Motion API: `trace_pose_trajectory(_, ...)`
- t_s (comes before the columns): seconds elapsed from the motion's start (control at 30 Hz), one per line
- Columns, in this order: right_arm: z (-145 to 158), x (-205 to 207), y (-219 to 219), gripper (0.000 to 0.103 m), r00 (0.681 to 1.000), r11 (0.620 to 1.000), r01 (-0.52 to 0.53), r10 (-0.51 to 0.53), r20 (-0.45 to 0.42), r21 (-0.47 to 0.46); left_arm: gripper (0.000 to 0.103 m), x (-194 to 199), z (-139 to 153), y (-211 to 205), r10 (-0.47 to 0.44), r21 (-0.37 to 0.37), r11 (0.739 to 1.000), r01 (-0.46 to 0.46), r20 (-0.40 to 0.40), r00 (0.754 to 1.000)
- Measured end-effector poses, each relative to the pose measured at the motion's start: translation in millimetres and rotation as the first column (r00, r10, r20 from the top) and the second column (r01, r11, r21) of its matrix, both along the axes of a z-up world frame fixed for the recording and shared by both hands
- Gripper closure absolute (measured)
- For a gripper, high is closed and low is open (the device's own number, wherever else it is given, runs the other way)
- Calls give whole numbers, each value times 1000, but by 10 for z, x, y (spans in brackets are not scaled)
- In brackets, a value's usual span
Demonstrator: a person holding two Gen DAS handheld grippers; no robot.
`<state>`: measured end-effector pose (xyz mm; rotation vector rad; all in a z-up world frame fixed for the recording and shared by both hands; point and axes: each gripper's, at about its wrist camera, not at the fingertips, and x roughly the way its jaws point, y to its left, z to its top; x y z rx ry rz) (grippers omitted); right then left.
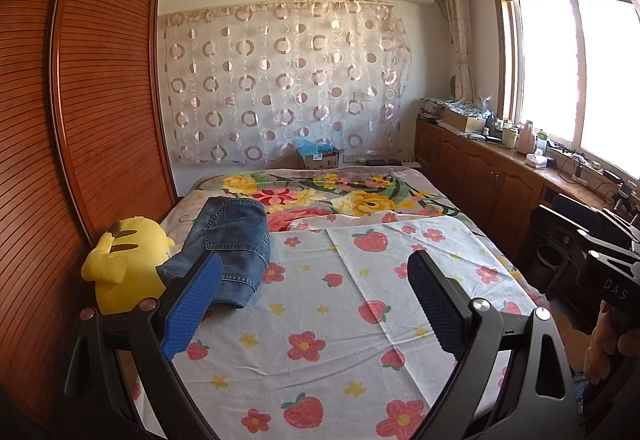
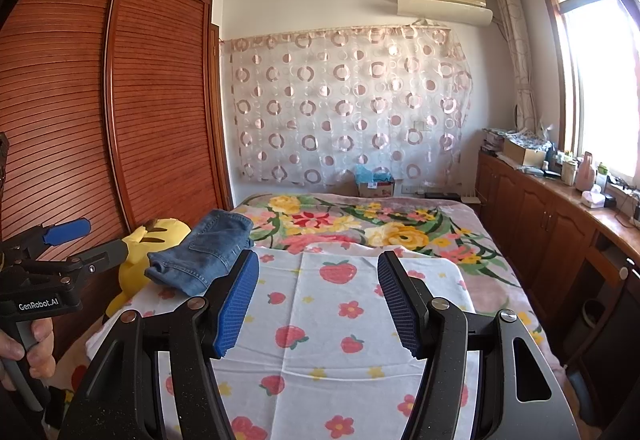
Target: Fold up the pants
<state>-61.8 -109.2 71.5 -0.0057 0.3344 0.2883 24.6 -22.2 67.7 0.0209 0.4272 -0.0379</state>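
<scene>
Both tools are up off the bed and empty, and the jeans [image 1: 230,240] sit as a compact folded bundle at the far left of the strawberry-print sheet [image 1: 332,320], leaning against the yellow Pikachu plush [image 1: 120,264] by the louvred wardrobe [image 1: 80,99]. To my eye the folding looks done or nearly so; this reads as the pause after the last fold. If anything remains, the next move calls for reaching left and far to the bundle and squaring its loose near hem, pinching denim only and not the sheet beneath.

The left gripper [image 1: 316,304] hovers over the near sheet, jaws spread wide, nothing between the blue pads [image 1: 192,304]. The right gripper [image 2: 318,300] mirrors it, wide open, pointing down the bed, well apart from the jeans [image 2: 204,252]. In the right view the left gripper [image 2: 76,240] shows at the left edge, held level in a hand [image 2: 28,348].
</scene>
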Motion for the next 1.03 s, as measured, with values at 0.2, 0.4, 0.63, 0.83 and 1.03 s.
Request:
trace_pose_trajectory(0.2, -10, -5, 13, 39, 1000, 1000, 0, 0, 1, 1, 9, -3, -6, -2, 1, 0, 1000, -1, 0, 1000)
trace_pose_trajectory(0.4, -14, -8, 9, 39, 1000, 1000, 0, 0, 0, 2, 9, -5, -11, 1, 1, 0, 1000, -1, 1, 1000)
trace_pose_trajectory(0.63, -13, -5, 6, 39, 1000, 1000, -2, 2, 1, 3, 9, -5, -17, 2, 0, 0, 1000, 0, 0, 1000)
trace_pose_trajectory(0.83, -23, -8, 20, 39, 1000, 1000, 0, 0, 1, 3, 9, -8, -20, 4, 0, 0, 1000, 0, 1, 1000)
trace_pose_trajectory(1.03, -28, -11, 22, 39, 1000, 1000, 1, -1, 0, 4, 9, -9, -25, 6, 0, -1, 1000, 0, 2, 1000)
